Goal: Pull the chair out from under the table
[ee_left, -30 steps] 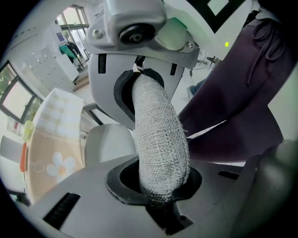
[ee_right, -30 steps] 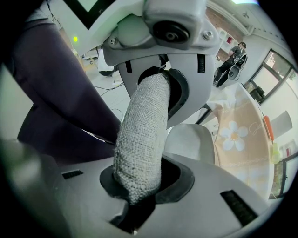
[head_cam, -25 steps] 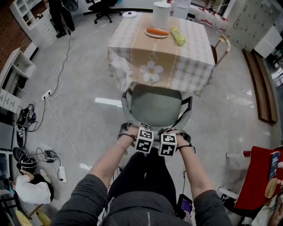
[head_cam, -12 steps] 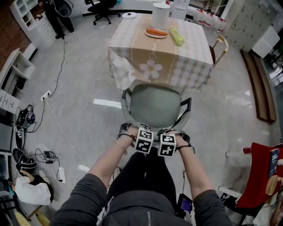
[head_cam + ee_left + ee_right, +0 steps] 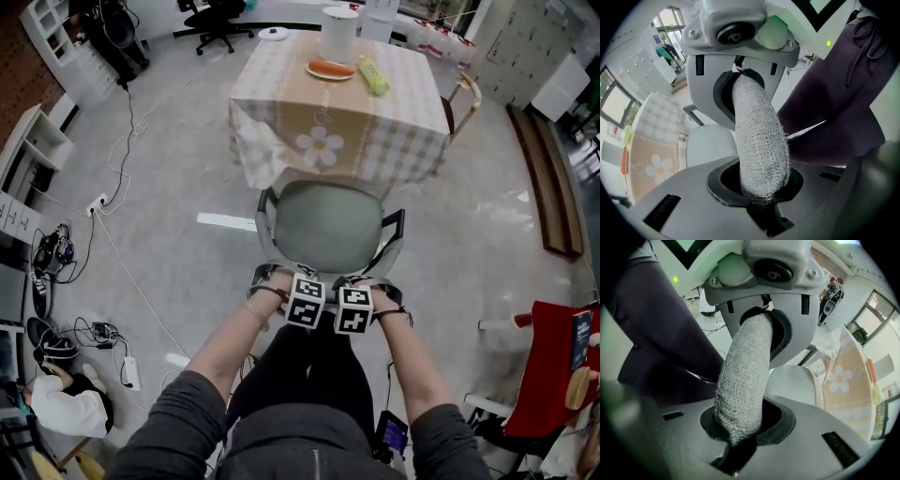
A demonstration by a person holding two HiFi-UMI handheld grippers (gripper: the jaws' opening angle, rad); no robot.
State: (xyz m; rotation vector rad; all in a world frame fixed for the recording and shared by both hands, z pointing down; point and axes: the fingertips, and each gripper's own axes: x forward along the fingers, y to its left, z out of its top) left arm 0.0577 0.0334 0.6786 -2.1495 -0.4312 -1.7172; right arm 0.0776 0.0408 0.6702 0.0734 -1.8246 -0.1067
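While left gripper (image 5: pixel 757 147) and right gripper (image 5: pixel 743 390) pinch woven-covered back rail (image 5: pixel 761 117) at 6 o'clock | grey-green padded chair (image 5: pixel 328 225): likely rigid, weighty, drags on floor

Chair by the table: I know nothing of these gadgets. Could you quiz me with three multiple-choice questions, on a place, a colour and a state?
1. Where does the chair stand?
A) tipped over on the floor
B) between the person and the table
C) beyond the table

2. What colour is the flower on the tablecloth?
A) white
B) red
C) blue

3. What are the left gripper and right gripper doing?
A) hanging open
B) holding a cup
C) both shut on the backrest

1 B: the head view shows its seat just ahead of the person.
2 A: its petals are white.
3 C: each gripper view shows woven fabric clamped between the jaws.
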